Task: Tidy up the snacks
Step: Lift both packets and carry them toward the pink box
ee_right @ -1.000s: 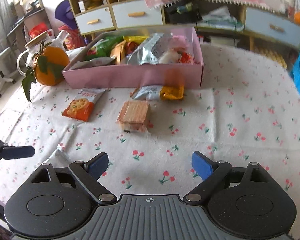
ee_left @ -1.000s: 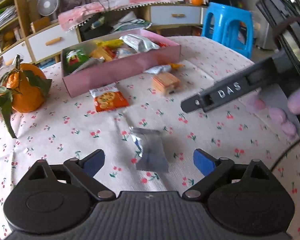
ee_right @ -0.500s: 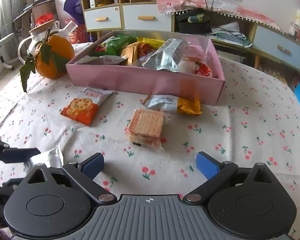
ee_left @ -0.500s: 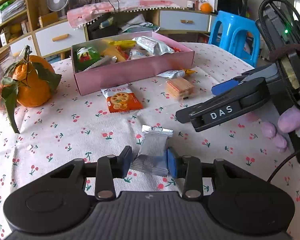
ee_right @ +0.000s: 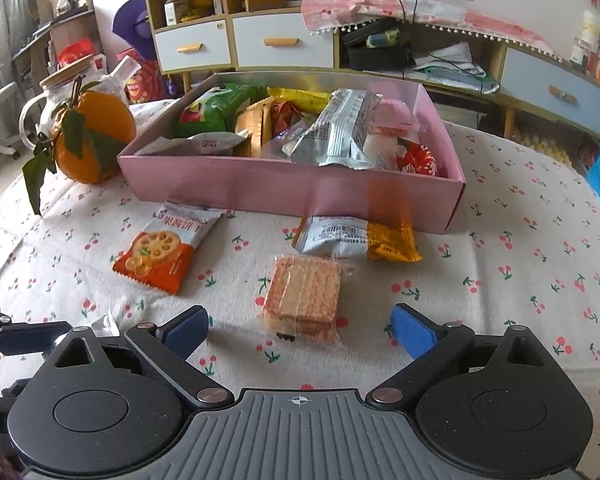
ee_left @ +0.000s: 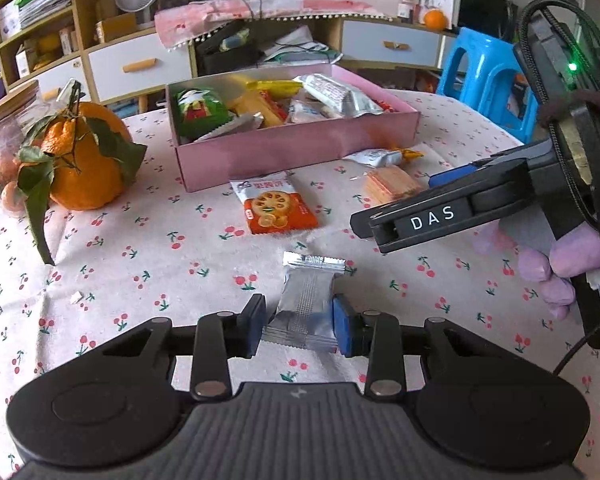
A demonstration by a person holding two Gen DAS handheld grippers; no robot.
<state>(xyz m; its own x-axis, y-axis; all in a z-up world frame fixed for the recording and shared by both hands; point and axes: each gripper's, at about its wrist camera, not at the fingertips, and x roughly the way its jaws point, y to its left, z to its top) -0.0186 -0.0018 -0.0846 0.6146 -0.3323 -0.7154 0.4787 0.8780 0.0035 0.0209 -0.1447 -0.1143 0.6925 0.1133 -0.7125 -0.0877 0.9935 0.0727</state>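
My left gripper (ee_left: 298, 330) is shut on a silver snack packet (ee_left: 306, 300) just above the cherry-print tablecloth. My right gripper (ee_right: 300, 330) is open, its jaws either side of a clear-wrapped wafer biscuit pack (ee_right: 302, 298); it shows from the side in the left wrist view (ee_left: 444, 208). A pink box (ee_right: 292, 186) holding several snacks stands further back, also in the left wrist view (ee_left: 300, 148). An orange cracker packet (ee_right: 162, 252) and a white-and-yellow packet (ee_right: 356, 238) lie in front of the box.
A large leafy orange (ee_left: 80, 160) and a glass jar (ee_left: 4, 132) stand at the left of the table. A blue stool (ee_left: 484, 76) is past the table's far right edge. Shelves and drawers line the back wall.
My left gripper closed on the silver packet and lifted slightly. My right gripper moved forward to the wafer pack, staying open.
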